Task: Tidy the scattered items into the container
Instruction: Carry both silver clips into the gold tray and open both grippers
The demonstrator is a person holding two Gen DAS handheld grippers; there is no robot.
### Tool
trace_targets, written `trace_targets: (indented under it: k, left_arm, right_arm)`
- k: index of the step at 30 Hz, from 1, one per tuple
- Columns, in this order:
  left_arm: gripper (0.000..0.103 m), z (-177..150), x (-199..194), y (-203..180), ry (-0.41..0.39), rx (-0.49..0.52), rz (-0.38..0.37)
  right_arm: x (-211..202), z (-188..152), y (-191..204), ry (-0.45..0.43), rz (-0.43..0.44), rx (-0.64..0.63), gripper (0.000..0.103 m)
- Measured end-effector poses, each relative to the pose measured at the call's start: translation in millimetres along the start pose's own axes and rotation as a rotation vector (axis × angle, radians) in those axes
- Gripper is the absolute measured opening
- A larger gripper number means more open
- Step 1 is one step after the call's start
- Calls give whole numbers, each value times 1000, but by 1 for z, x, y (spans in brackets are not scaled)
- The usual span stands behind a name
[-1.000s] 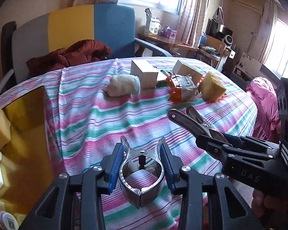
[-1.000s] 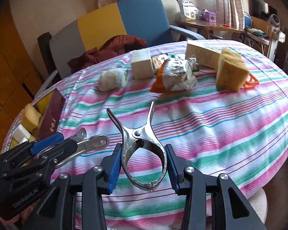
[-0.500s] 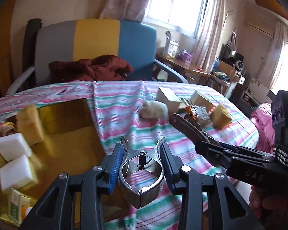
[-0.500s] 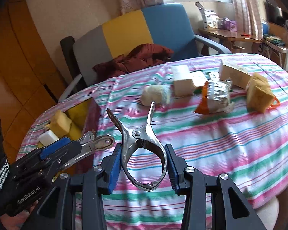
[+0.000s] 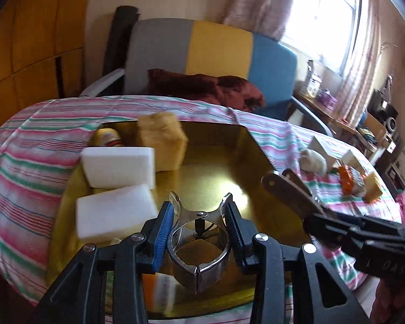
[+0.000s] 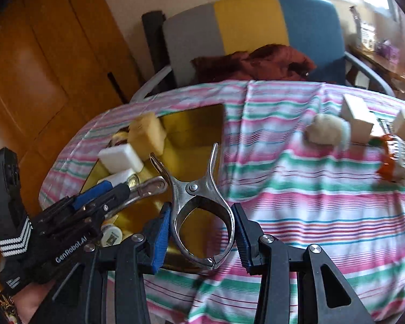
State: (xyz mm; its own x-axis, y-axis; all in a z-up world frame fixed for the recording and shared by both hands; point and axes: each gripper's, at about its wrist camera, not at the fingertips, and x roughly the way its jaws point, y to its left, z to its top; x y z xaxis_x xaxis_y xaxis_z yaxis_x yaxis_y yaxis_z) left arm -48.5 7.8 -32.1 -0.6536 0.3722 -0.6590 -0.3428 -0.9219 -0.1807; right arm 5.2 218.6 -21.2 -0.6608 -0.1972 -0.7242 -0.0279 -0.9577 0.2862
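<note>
A: The gold container (image 5: 224, 145) sits at the worktop's (image 6: 310, 202) left end — why hover there?
B: To drop things in, I'd judge. The left claw (image 5: 199, 229) grips one steel clamp (image 5: 197, 253), the right claw (image 6: 201, 232) another clamp (image 6: 199, 202) — smooth, springy metal, above soft white sponges (image 5: 118, 166).

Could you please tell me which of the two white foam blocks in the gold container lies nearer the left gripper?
The lower white foam block, just left of the left gripper; the other white foam block lies farther back.

Striped-cloth table (image 6: 297, 216), gold container (image 5: 245, 145), scattered items (image 6: 356, 118)
</note>
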Motion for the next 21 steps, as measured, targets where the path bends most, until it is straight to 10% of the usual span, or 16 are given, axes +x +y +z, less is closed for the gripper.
trace_targets:
  k: [12,21]
  left_arm:
    - [40,15,12,61,-13,-76,144]
    - [57,15,-3,69,-14,-118,100]
  right_arm:
    - [74,11,60,120,25,-62,44]
    - [98,15,82,153,86,-58,54]
